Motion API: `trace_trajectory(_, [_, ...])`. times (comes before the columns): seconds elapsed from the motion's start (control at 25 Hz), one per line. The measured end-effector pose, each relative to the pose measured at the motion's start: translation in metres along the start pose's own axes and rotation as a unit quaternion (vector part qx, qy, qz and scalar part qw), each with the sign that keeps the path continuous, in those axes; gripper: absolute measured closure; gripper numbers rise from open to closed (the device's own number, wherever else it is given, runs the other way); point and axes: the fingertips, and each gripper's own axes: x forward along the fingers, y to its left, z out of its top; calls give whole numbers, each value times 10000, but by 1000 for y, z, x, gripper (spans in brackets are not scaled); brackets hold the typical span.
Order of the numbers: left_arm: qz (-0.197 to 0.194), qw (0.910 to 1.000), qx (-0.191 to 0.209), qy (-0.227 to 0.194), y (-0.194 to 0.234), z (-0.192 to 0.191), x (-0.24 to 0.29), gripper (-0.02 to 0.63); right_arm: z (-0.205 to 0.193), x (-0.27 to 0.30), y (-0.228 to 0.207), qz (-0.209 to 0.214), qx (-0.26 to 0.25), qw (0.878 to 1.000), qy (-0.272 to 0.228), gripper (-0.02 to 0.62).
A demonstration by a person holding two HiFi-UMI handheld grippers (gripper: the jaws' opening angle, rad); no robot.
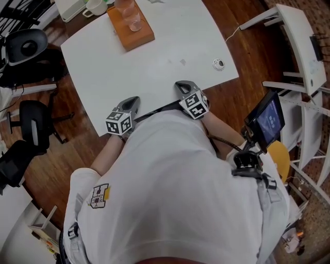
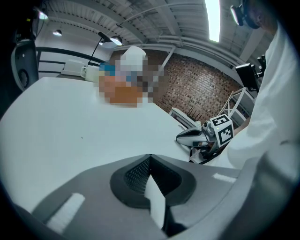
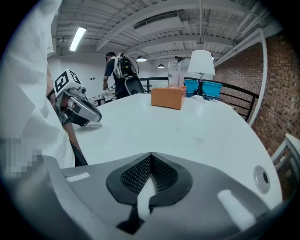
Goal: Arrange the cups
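A clear tumbler [image 1: 133,15] stands upright on an orange block [image 1: 136,33] at the far side of a white table [image 1: 154,67]. It may be more than one cup nested together; the views do not settle that. The tumbler is tall, straight-walled and see-through, with a smooth, glossy look. The block is a matt, flat-topped rectangular box, not much wider than the tumbler. Near the block's far left corner, a pale mug-like cup [image 1: 94,6] sits beside a white tray [image 1: 69,9].

Both grippers are well apart from the cups, at the near edge of the table, close to the person's body. The left gripper [image 1: 135,101] has its jaws closed together with nothing between them. The right gripper [image 1: 180,84] is the same. Each has dark ribbed pads set in a smooth grey shell.

This layout fits two stages: cups waiting to be arranged, or cups already set in place with the grippers parked. The pictures do not decide between them. In either case, handling the tumbler well would likely mean opening the jaws wider than its wall and closing gently around mid-height. It should be kept upright, since the slick wall could slip and its tall shape could tip on the narrow block.

The table top is smooth and matt, with a round metal grommet [image 1: 219,64] near its right edge. Beyond it are a white-shaded lamp [image 3: 200,62], a brick wall [image 3: 276,93], a black office chair [image 1: 26,44] and a wooden floor [image 1: 252,56].
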Motion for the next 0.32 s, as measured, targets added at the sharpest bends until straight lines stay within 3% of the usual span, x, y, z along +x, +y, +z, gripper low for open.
trace_trajectory(0.32, [81, 10000, -39, -27, 3, 2, -3, 603, 1, 2, 3, 47, -39, 10000, 31, 595])
